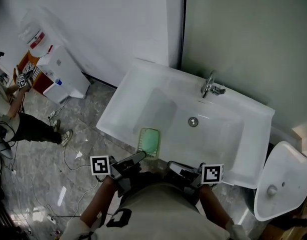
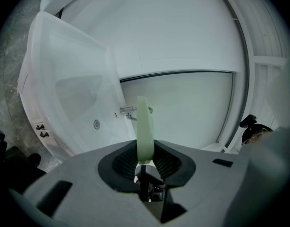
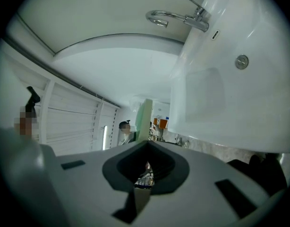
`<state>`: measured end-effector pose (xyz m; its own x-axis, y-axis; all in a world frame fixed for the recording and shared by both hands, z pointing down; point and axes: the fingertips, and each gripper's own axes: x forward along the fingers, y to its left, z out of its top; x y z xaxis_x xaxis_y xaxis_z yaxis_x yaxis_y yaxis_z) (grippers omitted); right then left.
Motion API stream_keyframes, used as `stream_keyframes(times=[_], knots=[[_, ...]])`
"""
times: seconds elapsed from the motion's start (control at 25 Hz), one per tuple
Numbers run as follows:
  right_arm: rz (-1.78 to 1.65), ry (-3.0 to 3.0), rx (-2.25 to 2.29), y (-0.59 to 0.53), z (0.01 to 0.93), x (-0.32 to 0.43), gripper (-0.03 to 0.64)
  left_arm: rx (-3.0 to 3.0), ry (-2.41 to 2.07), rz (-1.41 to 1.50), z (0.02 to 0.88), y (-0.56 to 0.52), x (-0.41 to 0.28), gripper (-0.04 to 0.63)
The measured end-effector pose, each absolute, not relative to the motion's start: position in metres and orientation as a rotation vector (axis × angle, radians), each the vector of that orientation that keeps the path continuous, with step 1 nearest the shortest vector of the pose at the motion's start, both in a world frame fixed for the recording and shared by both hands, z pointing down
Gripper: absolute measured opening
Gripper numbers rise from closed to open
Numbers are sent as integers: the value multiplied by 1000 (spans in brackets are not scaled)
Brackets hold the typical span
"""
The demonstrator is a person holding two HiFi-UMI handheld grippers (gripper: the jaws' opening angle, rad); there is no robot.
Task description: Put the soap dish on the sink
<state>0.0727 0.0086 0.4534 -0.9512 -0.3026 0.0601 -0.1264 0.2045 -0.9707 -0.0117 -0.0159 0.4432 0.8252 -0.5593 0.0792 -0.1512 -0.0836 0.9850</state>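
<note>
Clamping soap dish (image 2: 144,122) edge-on: left gripper (image 2: 145,149)

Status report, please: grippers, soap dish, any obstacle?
Copy: left gripper shut on soap dish, at sink front rim; right gripper beside it, grip unclear; nothing in the way.

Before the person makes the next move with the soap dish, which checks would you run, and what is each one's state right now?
1. The left gripper has a firm hold on the soap dish: ok, its jaws are closed on the dish's edge.
2. The dish has reached the sink: ok, it is at the front rim.
3. The dish already rests on the rim: cannot tell.
4. The rim around the dish is bare: ok.
5. The right gripper is out of the way: ok, its jaws are slightly apart with nothing between them, beside the dish.
6. The faucet is clear of the dish: ok, it stands at the back.
</note>
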Motion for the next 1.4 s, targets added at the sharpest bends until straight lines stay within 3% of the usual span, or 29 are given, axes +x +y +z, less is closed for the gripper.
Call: stream_keyframes(times=[0.52, 1.4], knots=[[-1811, 2280, -589, -21, 460, 77, 9, 1635, -492, -367, 449, -57, -25, 89], [-1814, 2232, -861, -104, 460, -64, 9, 1627, -350, -268, 481, -172, -162, 89]])
